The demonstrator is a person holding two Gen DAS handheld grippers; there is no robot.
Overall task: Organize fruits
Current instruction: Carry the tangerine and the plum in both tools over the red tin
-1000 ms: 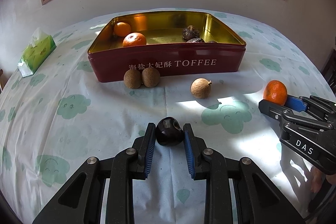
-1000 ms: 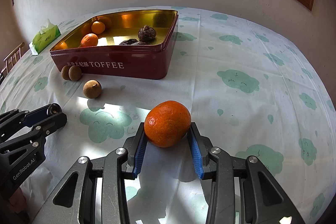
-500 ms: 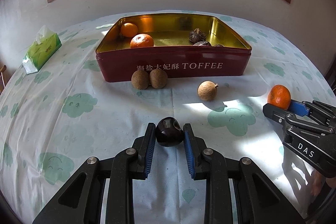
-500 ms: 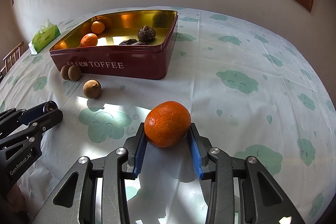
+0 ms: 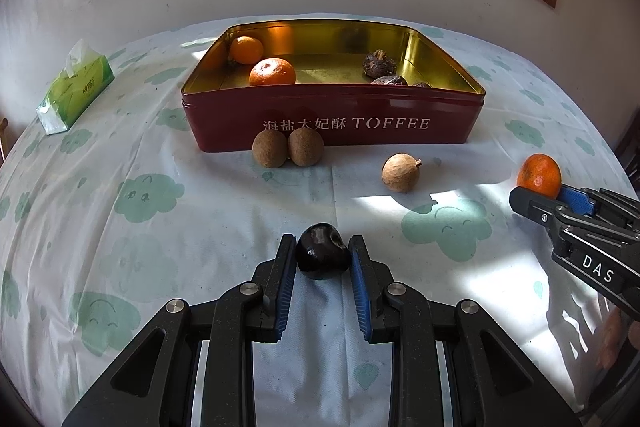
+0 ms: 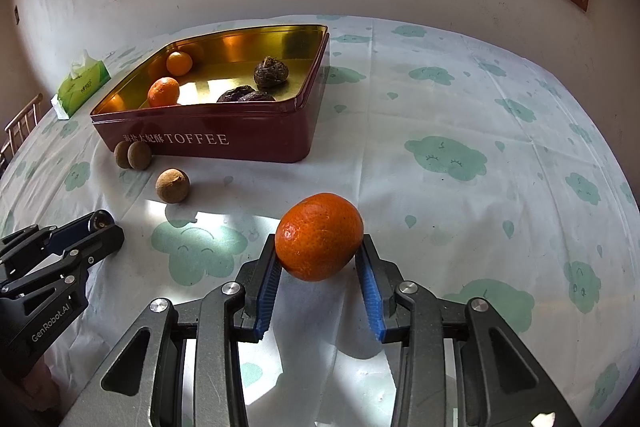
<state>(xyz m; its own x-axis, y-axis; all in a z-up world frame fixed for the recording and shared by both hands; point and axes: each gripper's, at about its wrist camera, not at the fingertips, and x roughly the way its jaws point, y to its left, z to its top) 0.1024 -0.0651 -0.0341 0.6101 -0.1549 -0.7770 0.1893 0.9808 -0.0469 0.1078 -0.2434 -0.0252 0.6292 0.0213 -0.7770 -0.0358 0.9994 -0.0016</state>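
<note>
Left wrist view, table (image 5: 100,211): covered by a white cloth with green smiling clouds; everything else stands on it.
Tin (image 5: 332,123): dark red, gold inside, lettered TOFFEE, lid off, at the far middle of the table.
Tin contents: two oranges (image 5: 272,71) at its left end, one behind the other; three dark wrinkled fruits (image 5: 379,63) at its right end.
Tissue pack (image 5: 74,87): green, well to the left of the tin, a tissue sticking out of the top.
Left gripper (image 5: 322,259): fingers closed part-way, blue pads pressing both sides of a dark fruit (image 5: 321,256); it sits in front of the tin, well short of it.
Right gripper (image 6: 319,251): fingers set wider, closed on an orange fruit (image 6: 319,235), to the right of the left gripper. In the left wrist view it comes in from the right edge (image 5: 552,197) with the orange fruit (image 5: 538,175) at its tip.
Brown pair (image 5: 287,147): two round brown fruits touching each other, just in front of the tin's front wall, below the lettering.
Single brown fruit (image 5: 401,172): on the cloth right of the pair, apart from the tin, between the tin and the grippers.
Height of held fruits: I cannot tell whether they touch the cloth or hang above it.
</note>
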